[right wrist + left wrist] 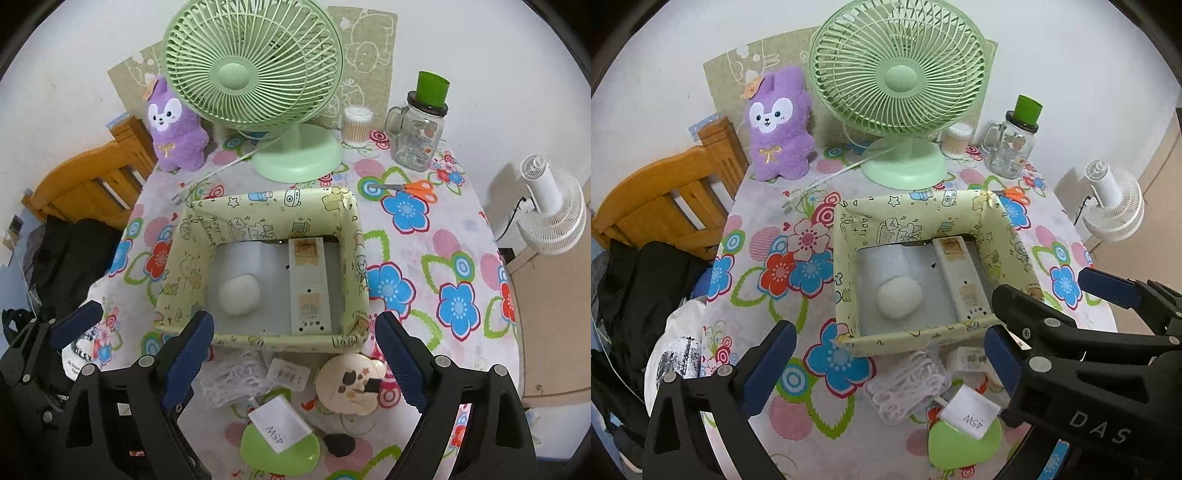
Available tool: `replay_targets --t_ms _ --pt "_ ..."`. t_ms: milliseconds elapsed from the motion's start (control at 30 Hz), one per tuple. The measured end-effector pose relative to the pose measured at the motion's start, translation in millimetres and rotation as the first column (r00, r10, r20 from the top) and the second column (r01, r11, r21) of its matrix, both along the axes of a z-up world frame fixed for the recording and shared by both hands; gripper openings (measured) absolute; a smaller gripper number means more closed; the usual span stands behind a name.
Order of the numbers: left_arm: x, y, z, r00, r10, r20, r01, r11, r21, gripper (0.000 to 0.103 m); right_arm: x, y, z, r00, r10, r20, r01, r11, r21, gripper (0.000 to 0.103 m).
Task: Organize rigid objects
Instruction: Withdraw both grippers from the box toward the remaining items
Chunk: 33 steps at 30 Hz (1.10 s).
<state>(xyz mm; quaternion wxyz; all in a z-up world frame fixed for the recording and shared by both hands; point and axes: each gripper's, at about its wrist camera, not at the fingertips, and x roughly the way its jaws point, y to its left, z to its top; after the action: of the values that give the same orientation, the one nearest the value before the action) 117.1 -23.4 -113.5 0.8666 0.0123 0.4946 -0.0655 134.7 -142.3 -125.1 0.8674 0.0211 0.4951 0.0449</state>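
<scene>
Both grippers were wide open with nothing in them: the left gripper [886,363] and right gripper [295,354] hung over the near side of the flowered tablecloth [436,258]. Right below them sat loose stuff: a green dish [291,461] with a white "45W" charger [277,424] on it, a clear bag of white clips [232,380], and a cream round case [351,384]. Just past those was the yellow fabric box [266,214], already holding a white rounded thing [238,295] and a long white power strip [308,288]. Further back stood a green fan [251,77], a purple plush [173,129] and a glass mug jar [417,136].
</scene>
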Motion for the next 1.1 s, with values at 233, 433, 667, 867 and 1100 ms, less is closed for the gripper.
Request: replay_targets --t_ms 233,433,667,867,1100 --pt "-17.3 1.0 11.7 1.0 -0.015 0.026 0.015 1.0 -0.006 0.103 -19.6 0.2 11.0 0.999 -0.004 0.032 0.005 1.0 -0.005 0.091" --pt "-30.1 1.6 18.1 0.999 -0.026 0.044 0.027 1.0 -0.007 0.103 -36.4 -1.6 18.9 0.999 -0.006 0.051 0.006 1.0 0.0 0.091" --pt "-42.5 -1.1 20.9 0.998 -0.045 0.052 0.046 0.999 -0.013 0.103 -53.3 -4.9 24.8 0.997 -0.007 0.074 0.008 1.0 -0.016 0.091" --pt "-49.5 -3.9 22.8 0.996 -0.066 0.066 0.067 0.998 -0.011 0.103 -63.3 -10.1 27.1 0.996 -0.019 0.086 0.022 0.999 -0.026 0.091" --pt "-54.3 -6.5 19.2 0.994 -0.088 0.064 0.089 0.996 -0.013 0.103 -70.7 -19.0 25.5 0.996 -0.016 0.088 0.018 1.0 -0.022 0.091"
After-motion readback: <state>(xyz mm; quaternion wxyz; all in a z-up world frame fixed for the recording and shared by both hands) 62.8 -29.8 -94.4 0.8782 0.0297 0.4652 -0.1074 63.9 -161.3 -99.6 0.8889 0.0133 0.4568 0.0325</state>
